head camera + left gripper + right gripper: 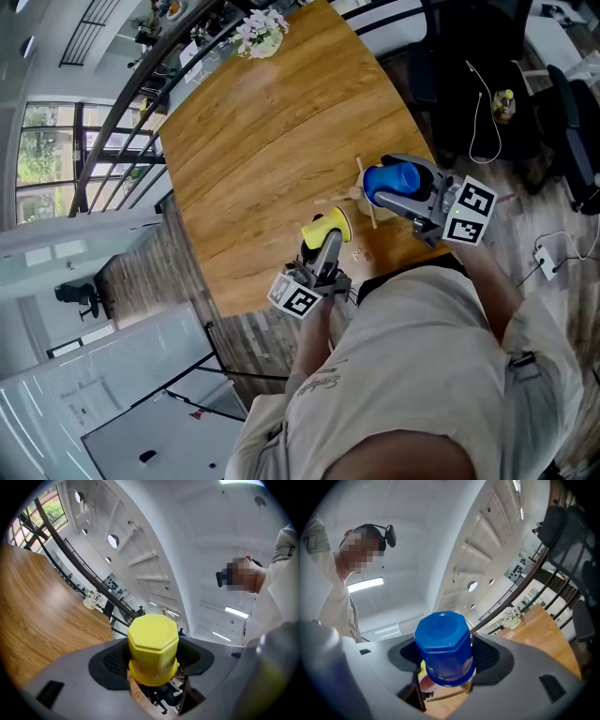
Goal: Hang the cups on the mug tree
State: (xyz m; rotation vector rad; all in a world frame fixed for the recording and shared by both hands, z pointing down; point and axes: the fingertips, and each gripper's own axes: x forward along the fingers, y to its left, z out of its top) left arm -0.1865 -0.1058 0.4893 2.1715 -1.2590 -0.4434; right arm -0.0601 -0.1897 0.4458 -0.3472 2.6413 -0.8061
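My left gripper is shut on a yellow cup over the table's near edge. The left gripper view shows that yellow cup base-up between the jaws. To its right, my right gripper is shut on a blue cup. Base-up in the right gripper view, the blue cup fills the jaws. A wooden mug tree stands on the table just left of the blue cup, its pegs partly hidden by it. Below the blue cup, a bit of wood and something red and white peek out.
The wooden table stretches away from me. A small pot of flowers sits at its far end, beside a dark railing. Dark office chairs stand to the right of the table.
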